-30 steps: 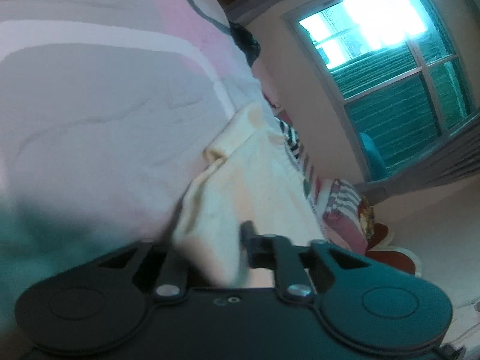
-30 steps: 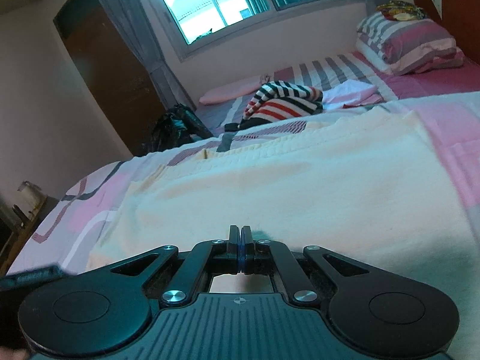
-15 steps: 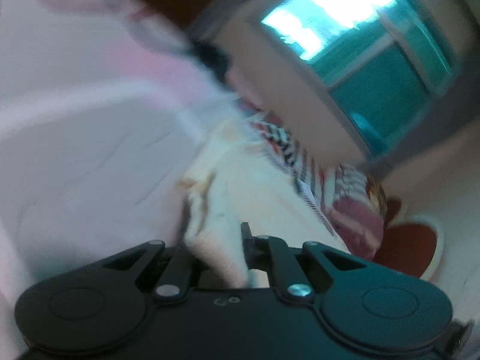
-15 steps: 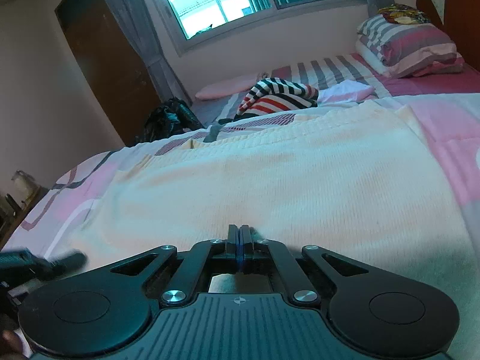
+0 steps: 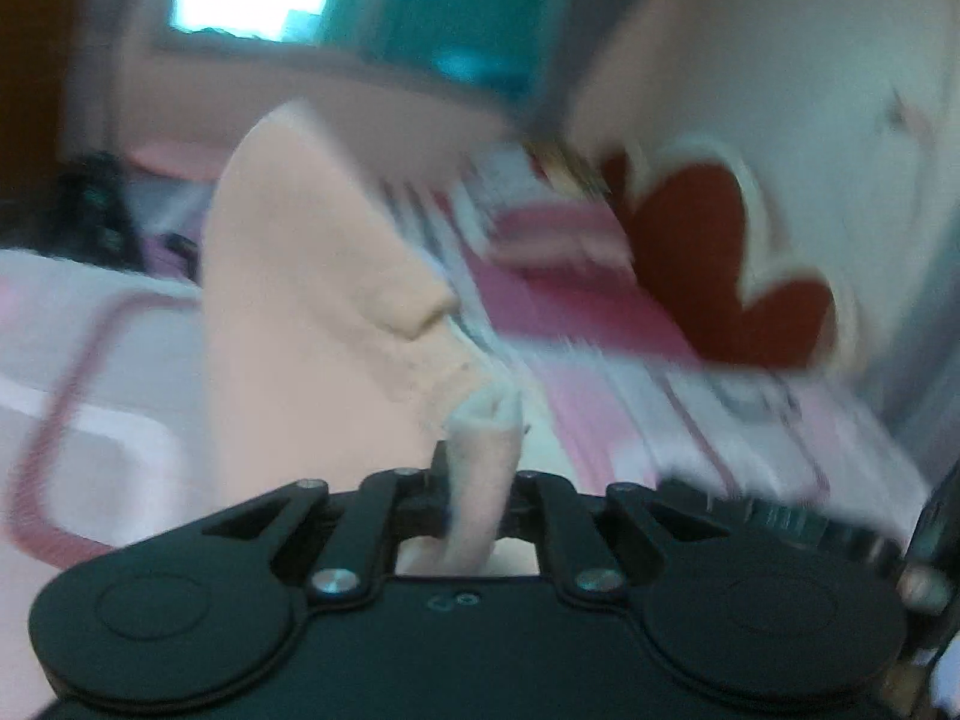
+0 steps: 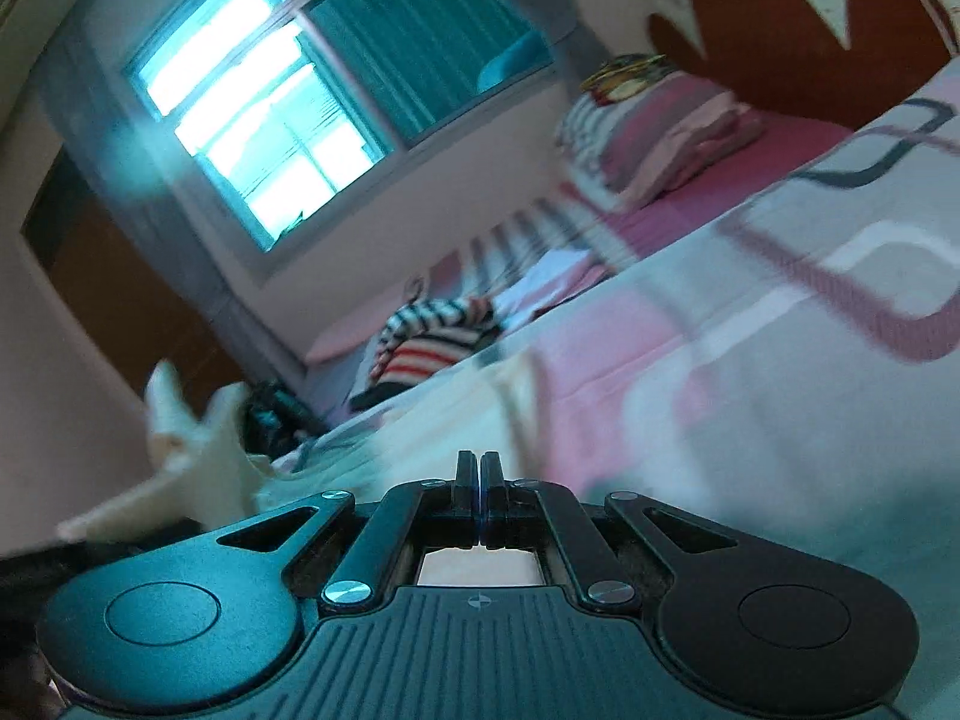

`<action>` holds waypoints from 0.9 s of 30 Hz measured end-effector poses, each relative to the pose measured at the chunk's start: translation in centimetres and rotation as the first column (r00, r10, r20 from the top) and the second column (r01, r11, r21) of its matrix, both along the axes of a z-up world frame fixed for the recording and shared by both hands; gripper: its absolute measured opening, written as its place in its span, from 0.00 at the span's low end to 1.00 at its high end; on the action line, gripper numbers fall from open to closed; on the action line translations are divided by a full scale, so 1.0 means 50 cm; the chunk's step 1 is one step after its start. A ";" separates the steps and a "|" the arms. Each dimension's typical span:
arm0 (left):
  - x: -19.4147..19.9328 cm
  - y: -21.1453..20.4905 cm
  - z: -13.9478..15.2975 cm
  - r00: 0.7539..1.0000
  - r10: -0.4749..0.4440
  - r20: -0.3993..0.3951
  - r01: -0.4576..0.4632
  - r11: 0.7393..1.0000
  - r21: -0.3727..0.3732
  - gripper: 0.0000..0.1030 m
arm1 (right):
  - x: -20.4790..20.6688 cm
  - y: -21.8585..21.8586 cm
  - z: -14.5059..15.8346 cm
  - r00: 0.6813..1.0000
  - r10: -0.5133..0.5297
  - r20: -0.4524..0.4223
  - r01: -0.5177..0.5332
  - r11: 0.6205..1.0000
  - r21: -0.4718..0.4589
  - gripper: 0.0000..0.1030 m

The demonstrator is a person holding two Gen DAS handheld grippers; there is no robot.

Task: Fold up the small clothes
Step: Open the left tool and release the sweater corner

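Note:
A cream-yellow knit garment (image 5: 312, 300) is lifted off the bed in the left wrist view. My left gripper (image 5: 480, 468) is shut on a bunched edge of it, and the cloth rises in a tall fold ahead of the fingers. In the right wrist view the same garment (image 6: 204, 468) hangs at the left, with part lying on the bedspread ahead. My right gripper (image 6: 480, 480) has its fingers pressed together, low over the bed; whether cloth is between them does not show. Both views are blurred.
The bed has a pink and white patterned bedspread (image 6: 780, 324). A striped garment (image 6: 432, 342) and striped pillows (image 6: 654, 144) lie farther back. A red and white headboard (image 5: 720, 276) stands at the bed's end. A dark bag (image 5: 96, 210) sits near the window wall.
My left gripper has lifted the cream garment off the bed and swung toward the headboard. My right gripper has tilted and moved; the garment no longer lies spread flat in front of it.

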State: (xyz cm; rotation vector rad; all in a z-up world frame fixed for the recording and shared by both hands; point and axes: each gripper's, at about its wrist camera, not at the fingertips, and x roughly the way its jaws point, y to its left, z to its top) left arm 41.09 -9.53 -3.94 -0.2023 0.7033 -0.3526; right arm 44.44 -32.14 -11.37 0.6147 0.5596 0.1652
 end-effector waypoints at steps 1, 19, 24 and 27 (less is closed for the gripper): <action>0.010 -0.033 -0.020 0.997 -0.044 -0.062 0.045 0.999 0.015 0.23 | -0.004 -0.016 0.003 1.000 -0.003 -0.005 0.003 1.000 -0.003 0.00; 0.068 0.196 -0.088 0.975 0.197 -0.108 -0.196 0.980 0.018 0.60 | 0.099 0.054 -0.024 0.962 0.268 -0.044 -0.262 0.959 0.107 0.49; 0.070 0.209 -0.104 0.969 0.213 -0.124 -0.216 0.976 -0.009 0.61 | 0.147 0.079 -0.053 0.941 0.321 -0.111 -0.306 0.942 0.136 0.49; 0.063 0.215 -0.113 0.970 0.204 -0.131 -0.209 0.978 -0.024 0.61 | 0.168 0.102 -0.073 0.923 0.351 -0.160 -0.337 0.935 0.111 0.49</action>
